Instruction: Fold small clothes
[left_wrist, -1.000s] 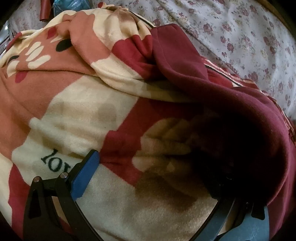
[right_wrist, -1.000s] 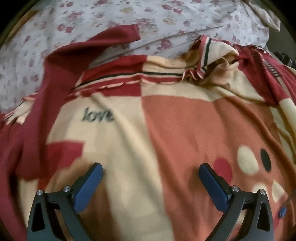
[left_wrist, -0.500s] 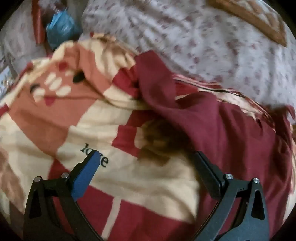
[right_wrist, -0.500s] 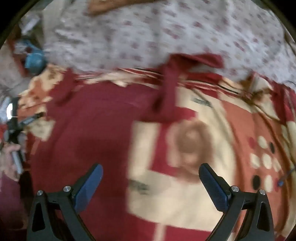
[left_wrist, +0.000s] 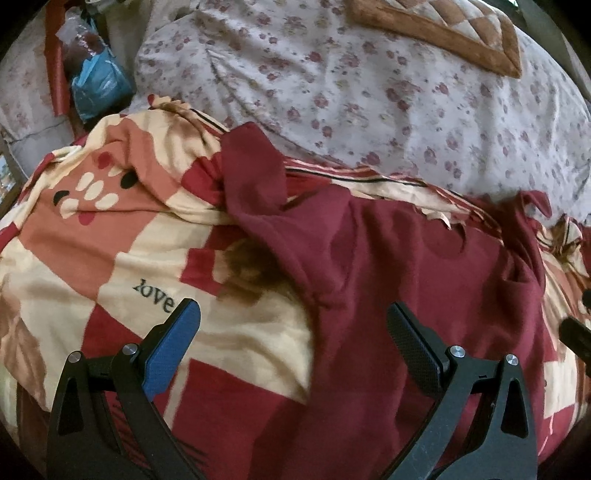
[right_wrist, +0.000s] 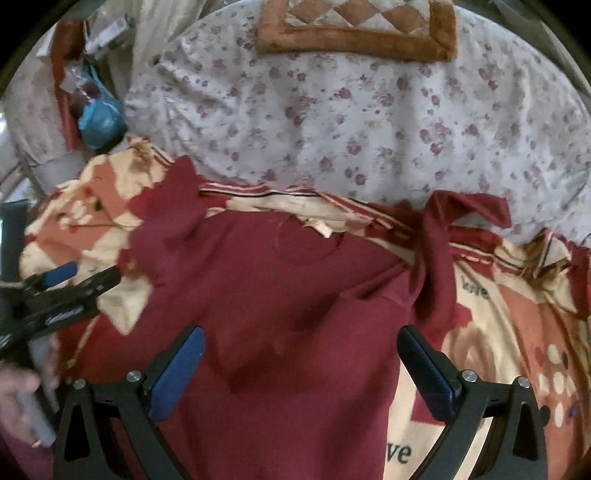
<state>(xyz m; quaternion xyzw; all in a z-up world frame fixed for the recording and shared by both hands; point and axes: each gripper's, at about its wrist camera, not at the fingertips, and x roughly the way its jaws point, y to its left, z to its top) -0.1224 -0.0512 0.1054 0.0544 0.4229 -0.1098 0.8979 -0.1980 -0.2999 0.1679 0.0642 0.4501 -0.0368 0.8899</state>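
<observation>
Landmark: the patterned blanket (left_wrist: 110, 236). The left gripper (left_wrist: 293, 325) hangs over its left part, fingers spread wide, empty. The dark red shirt (right_wrist: 295, 295) lies flat on the blanket's middle, sleeves outward. The right gripper (right_wrist: 301, 350) hangs above the shirt, fingers apart, empty.

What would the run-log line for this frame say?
stage: pre-fold | maroon shirt: spread on patterned blanket | left gripper: open, empty | right gripper: open, empty, over shirt
</observation>
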